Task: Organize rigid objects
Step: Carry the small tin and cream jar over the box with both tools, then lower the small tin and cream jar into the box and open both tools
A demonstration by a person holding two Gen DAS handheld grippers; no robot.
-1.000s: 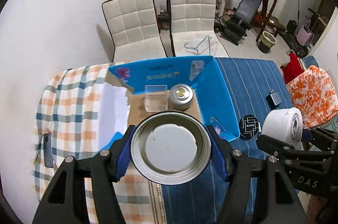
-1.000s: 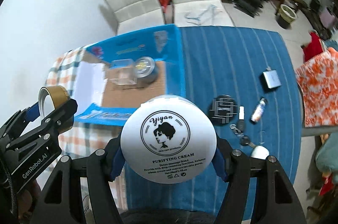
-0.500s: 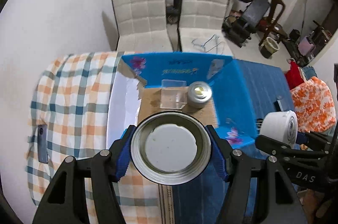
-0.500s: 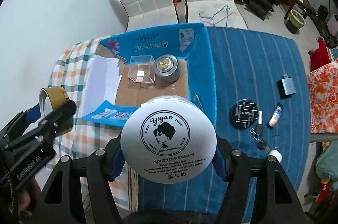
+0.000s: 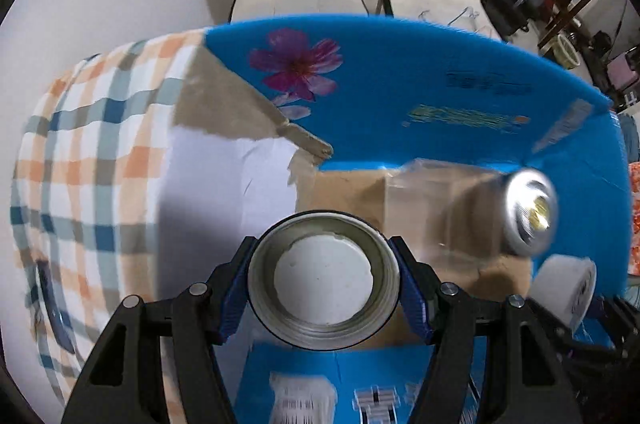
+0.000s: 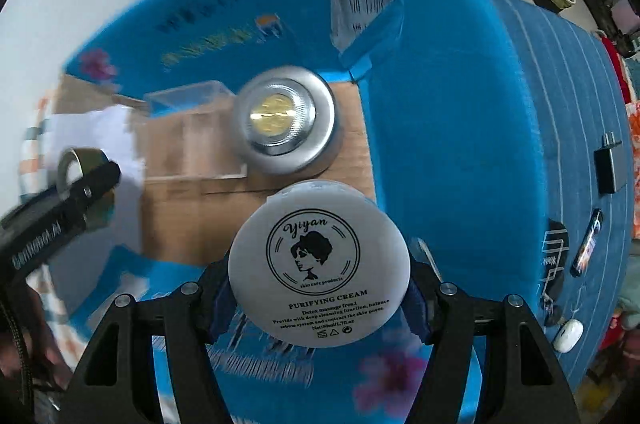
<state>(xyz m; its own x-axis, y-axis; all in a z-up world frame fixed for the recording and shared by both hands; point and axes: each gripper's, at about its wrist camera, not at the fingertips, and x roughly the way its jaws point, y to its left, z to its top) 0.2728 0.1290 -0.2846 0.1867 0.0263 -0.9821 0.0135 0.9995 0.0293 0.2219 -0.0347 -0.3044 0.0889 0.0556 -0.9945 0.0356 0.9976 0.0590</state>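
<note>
Claws both grip: left claw [image 5: 324,280] clamps a metal tin [image 5: 324,280], right claw [image 6: 319,264] clamps a white cream jar [image 6: 319,264]. Ahead of both lies the blue box [image 6: 440,103], holding a silver puck light [image 6: 286,119] and a clear case [image 6: 192,131].

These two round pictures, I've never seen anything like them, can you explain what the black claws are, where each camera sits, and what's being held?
No robot here: a person holds a two-finger gripper in each hand, with a wide-angle camera on each looking along the fingers. That bends the pictures into circles.

The left gripper is shut on a metal tin, seen from its base. The right gripper is shut on a white cream jar. Each gripper also shows at the edge of the other's picture.

Both hover over an open blue box with a brown cardboard floor. Inside sit a silver round case and a clear plastic box beside it. The blue cloth carries small items.
</note>
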